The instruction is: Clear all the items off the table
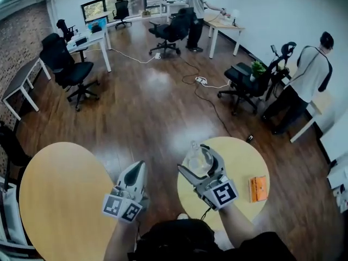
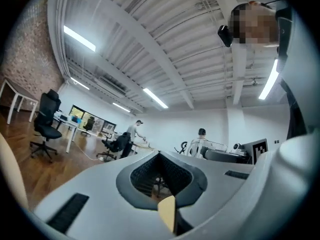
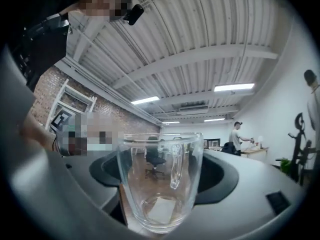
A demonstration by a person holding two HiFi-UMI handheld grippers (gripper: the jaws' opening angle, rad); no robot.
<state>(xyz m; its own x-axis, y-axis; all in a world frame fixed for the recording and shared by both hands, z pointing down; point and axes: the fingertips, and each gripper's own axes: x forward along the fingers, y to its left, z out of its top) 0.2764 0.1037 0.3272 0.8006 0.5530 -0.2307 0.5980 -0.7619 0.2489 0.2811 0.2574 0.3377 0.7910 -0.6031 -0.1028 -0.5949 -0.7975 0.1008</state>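
My right gripper (image 1: 200,157) is shut on a clear glass mug (image 1: 198,163) with a handle, held upright above the near edge of the small round wooden table (image 1: 244,155). In the right gripper view the mug (image 3: 161,179) fills the space between the grey jaws, its handle turned away from the camera. An orange flat pack (image 1: 258,188) lies on that table, to the right of the gripper. My left gripper (image 1: 139,167) hangs over the floor between the two tables. Its jaws are together with nothing in them, and in the left gripper view the left gripper (image 2: 160,156) points out into the room.
A large round wooden table (image 1: 60,200) is at the lower left. Across the wooden floor stand black office chairs (image 1: 70,69), white desks (image 1: 92,39) and loose cables (image 1: 204,83). One person (image 1: 304,83) stands at the right wall, another person (image 1: 197,12) at the far desk.
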